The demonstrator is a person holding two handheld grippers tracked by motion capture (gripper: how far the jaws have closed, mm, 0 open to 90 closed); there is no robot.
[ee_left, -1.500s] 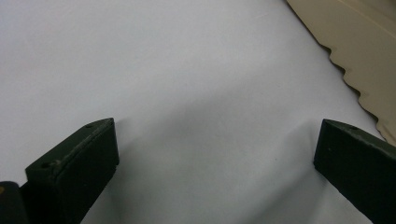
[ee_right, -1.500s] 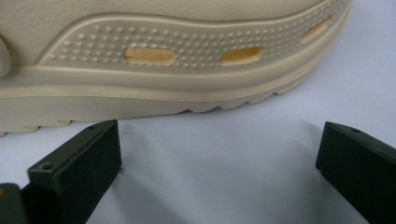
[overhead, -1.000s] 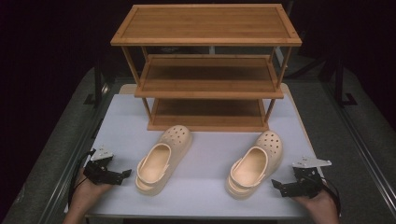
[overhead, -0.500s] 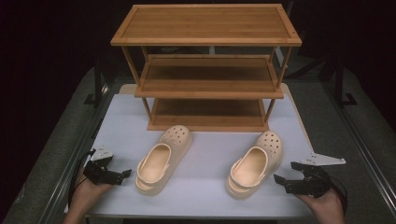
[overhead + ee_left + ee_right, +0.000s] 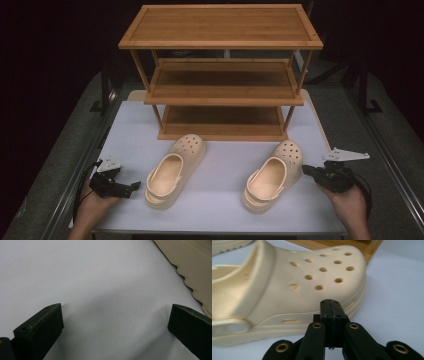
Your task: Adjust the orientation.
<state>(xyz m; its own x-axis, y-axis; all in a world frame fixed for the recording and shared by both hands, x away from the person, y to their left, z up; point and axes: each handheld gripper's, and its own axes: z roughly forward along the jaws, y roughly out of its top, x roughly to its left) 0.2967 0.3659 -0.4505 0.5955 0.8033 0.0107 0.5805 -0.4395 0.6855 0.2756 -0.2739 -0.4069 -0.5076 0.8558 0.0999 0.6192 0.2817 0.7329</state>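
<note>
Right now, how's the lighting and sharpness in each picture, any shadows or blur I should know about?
High view: the room around is dark, while the white table and three-tier wooden shoe rack are evenly lit. Left gripper view: a soft shadow spreads over the table between the left gripper's open jaws. Right gripper view: the cream perforated foam clog blurs toward its heel, sharper near the shut right gripper.

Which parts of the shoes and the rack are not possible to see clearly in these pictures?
- Left clog: left gripper view, cut off by the frame edge.
- Right clog heel: right gripper view, blurred, cut by the edge.
- Shoe rack lower shelves: high view, back parts shadowed under the upper boards.
</note>
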